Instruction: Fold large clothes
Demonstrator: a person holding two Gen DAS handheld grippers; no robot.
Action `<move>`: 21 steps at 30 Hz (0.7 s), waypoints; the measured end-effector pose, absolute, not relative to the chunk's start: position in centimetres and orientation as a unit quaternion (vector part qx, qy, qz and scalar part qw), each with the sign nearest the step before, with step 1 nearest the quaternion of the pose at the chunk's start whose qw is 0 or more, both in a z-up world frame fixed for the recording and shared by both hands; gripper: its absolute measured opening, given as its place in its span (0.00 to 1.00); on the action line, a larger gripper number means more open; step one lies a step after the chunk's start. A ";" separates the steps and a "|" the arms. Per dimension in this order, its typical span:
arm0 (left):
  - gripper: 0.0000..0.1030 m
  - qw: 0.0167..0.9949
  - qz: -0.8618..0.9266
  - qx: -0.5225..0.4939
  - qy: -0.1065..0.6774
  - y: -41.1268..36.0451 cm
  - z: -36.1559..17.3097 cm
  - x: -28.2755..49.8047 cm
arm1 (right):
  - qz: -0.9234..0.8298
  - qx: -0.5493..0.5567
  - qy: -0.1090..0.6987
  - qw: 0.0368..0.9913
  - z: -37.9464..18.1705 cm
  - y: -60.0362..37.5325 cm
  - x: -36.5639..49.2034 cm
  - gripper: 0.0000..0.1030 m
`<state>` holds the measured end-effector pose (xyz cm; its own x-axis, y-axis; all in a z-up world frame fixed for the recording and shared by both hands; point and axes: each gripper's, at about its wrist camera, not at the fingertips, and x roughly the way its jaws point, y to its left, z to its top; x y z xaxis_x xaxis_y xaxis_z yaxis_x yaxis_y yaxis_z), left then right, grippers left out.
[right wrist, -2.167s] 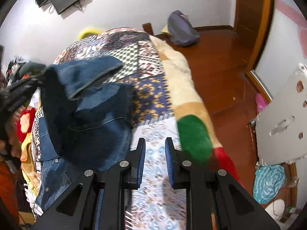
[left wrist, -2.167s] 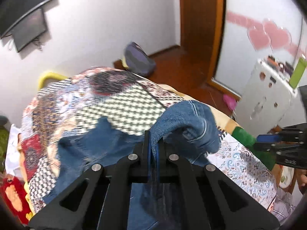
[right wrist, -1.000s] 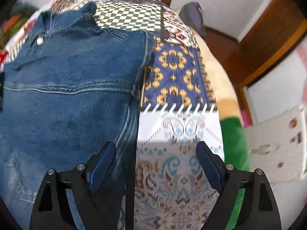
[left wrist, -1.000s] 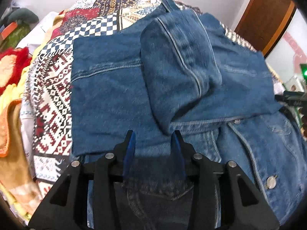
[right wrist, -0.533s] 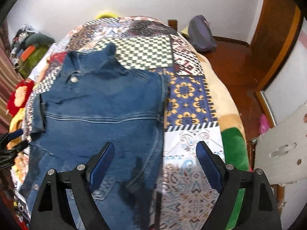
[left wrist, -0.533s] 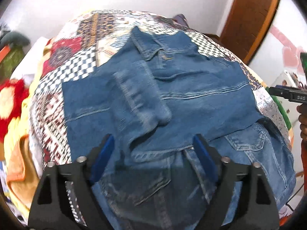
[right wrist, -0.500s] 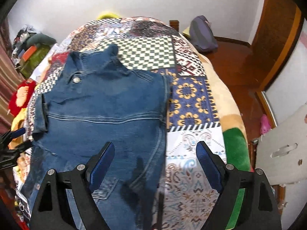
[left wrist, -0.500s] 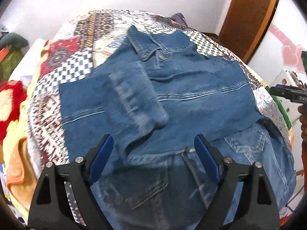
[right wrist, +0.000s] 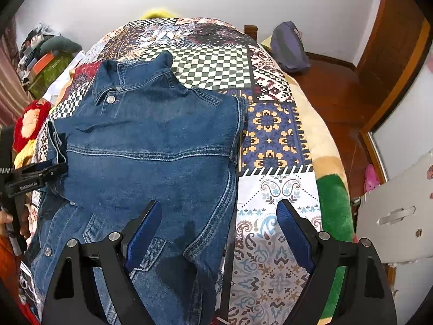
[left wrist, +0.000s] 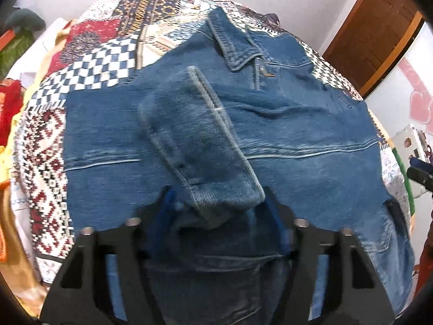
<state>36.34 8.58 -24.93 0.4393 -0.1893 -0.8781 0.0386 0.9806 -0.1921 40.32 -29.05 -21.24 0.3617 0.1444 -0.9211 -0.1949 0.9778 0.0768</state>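
A blue denim jacket [right wrist: 151, 146] lies spread on a bed covered with a patchwork quilt [right wrist: 270, 132], its collar [right wrist: 130, 78] pointing toward the far wall and its front button [right wrist: 110, 98] showing. The jacket sits on the left half of the bed as the right wrist camera sees it, with its right edge running beside the blue-and-yellow quilt square.

In the left wrist view, one sleeve [left wrist: 197, 146] is folded in across the body of the jacket, and its cuff end rests between the fingers of the left gripper [left wrist: 219, 211]. Those fingers stand apart on either side of the cuff; whether they touch the cloth cannot be told through the blur.

The right gripper [right wrist: 219, 224] hovers over the jacket's lower right edge with its fingers wide apart, holding nothing. One blue pad [right wrist: 143, 230] is above the denim, the other above the pale paisley quilt panel.

A grey bag [right wrist: 288, 46] sits on the wooden floor [right wrist: 333, 92] beyond the bed.
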 end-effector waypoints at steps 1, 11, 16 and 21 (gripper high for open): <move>0.51 0.848 -0.062 -0.074 0.522 9.1 -24.8 35.9 | 0.103 -0.018 0.557 0.824 -21.3 -29.1 40.4 0.83; 0.20 0.869 0.033 -0.113 0.481 16.9 -22.4 32.5 | 0.110 0.009 0.568 0.815 -21.9 -28.2 41.1 0.83; 0.19 0.847 0.044 -0.125 0.515 19.3 -24.9 32.0 | 0.112 0.007 0.570 0.814 -22.0 -27.6 41.1 0.83; 0.33 0.834 0.055 -0.077 0.543 18.8 -26.8 31.2 | 0.110 0.004 0.575 0.811 -22.5 -27.4 41.1 0.83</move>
<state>31.19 18.80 -26.78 0.4036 0.0086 -0.9149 -0.1757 0.9821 -0.0682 41.07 -27.35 -22.48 0.3158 0.1821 -0.9312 -0.1739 0.9759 0.1318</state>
